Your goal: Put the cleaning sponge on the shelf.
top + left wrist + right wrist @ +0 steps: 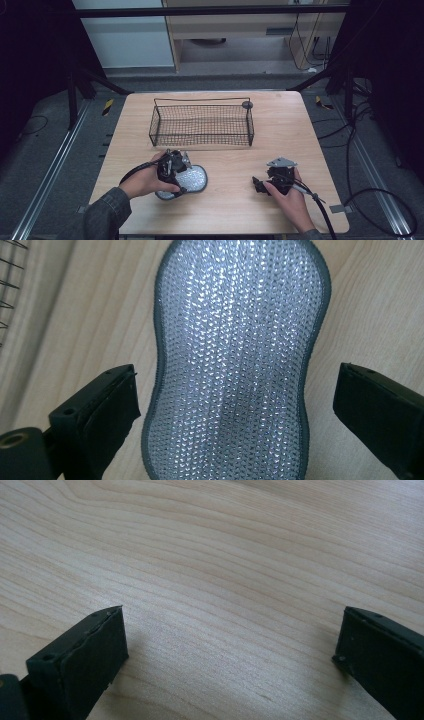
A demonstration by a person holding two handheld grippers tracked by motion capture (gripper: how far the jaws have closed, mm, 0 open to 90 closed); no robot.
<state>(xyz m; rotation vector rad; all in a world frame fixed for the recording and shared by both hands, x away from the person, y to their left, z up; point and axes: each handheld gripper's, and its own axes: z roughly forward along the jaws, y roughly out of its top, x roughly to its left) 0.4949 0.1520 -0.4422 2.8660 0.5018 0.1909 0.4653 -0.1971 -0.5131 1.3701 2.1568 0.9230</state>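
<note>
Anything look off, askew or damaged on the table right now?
Nothing stands out. The wire basket sits upright and square near the table's far side. The silver scrubbing pad lies flat and intact between the open left gripper's fingers. The right gripper is open over bare wood.

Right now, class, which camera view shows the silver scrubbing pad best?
The left gripper view: the silver scrubbing pad fills it, mesh weave sharp, between open jaws. In the high view the pad is small and partly covered by the left gripper.
</note>
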